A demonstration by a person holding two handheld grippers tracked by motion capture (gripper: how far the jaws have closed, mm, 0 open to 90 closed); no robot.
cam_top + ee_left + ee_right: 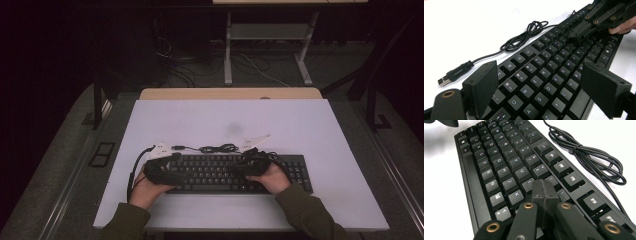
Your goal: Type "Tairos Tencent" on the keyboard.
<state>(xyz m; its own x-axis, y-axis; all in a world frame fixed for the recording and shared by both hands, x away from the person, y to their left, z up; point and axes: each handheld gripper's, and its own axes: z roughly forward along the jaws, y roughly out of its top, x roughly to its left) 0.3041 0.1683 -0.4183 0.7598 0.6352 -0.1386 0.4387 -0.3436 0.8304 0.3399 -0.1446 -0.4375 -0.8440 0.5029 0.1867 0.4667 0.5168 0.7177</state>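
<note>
The black keyboard lies near the desk's 6 o'clock edge. The left tool hangs over the letter keys, jaws spread wide. The right tool has its jaws pressed together, tip down on the keys near K, so I think it is typing. Next, press 1 key only. The coiled cable lies toward 12 o'clock.

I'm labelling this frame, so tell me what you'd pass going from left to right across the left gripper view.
USB plug → left gripper's near jaw → coiled cable → keyboard → its other jaw → right gripper, jaws shut, tips on the far keys.
</note>
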